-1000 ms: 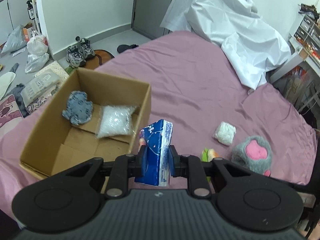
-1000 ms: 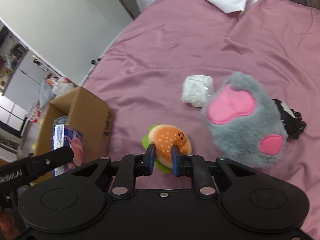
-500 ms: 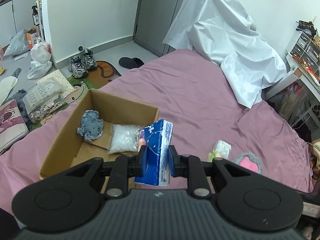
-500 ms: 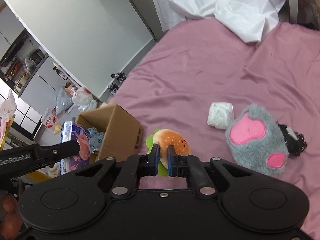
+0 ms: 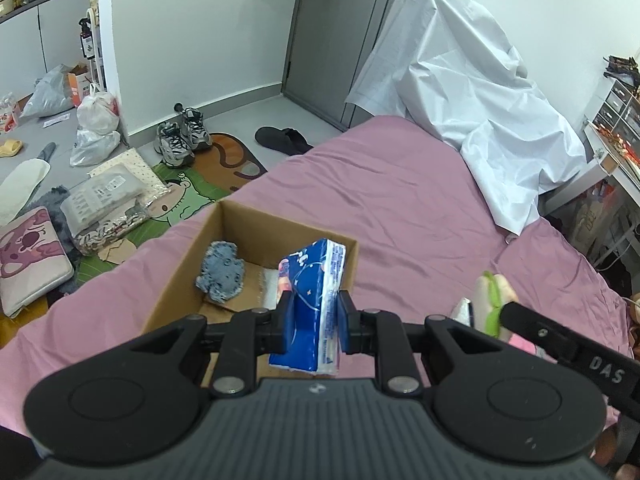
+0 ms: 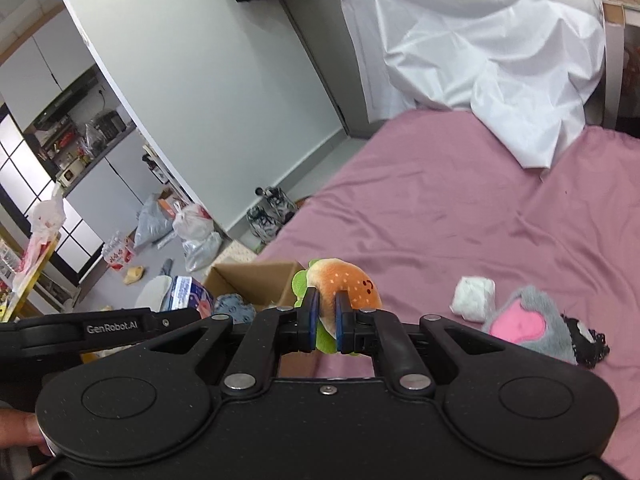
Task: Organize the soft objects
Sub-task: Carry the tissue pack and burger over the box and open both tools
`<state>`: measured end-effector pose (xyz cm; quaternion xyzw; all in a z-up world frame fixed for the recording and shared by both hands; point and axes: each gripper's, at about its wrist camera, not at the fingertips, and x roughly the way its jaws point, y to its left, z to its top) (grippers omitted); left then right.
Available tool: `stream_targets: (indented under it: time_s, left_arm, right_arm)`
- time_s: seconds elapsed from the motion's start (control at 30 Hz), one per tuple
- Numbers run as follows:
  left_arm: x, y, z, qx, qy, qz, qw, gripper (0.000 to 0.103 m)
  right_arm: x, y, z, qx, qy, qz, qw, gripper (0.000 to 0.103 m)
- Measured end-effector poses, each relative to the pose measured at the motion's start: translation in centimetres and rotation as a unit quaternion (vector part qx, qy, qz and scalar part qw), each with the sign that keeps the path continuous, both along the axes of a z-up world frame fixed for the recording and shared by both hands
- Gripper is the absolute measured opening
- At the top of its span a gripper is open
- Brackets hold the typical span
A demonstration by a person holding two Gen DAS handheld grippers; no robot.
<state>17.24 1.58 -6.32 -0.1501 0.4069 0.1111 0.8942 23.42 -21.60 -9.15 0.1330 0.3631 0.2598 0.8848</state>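
Left of centre in the left wrist view, a cardboard box sits on a pink bed. At centre, the left gripper pinches a blue tissue pack above it. In the right wrist view's centre, the right gripper squeezes a burger plush. Its shallow grip risks the plush slipping out.

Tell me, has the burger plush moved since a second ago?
Yes. The burger plush, clamped in the right gripper, has risen off the pink bedsheet toward the cardboard box.
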Motion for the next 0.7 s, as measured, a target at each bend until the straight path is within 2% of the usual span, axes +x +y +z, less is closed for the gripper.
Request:
stream_targets:
  time_s: [0.33, 0.7]
  left_arm:
    - [0.1, 2.8, 0.0, -0.002, -0.003, 0.007, 1.0, 0.02]
    - [0.3, 5.5, -2.3, -0.01, 0.019, 0.02, 0.9996, 0.02]
  right_arm:
    - [-0.1, 1.2, 0.3, 0.034, -0.028, 0.011, 0.999, 0.008]
    - [-0.3, 4.0, 0.0, 0.021, -0.042, 0.033, 0.998, 0.009]
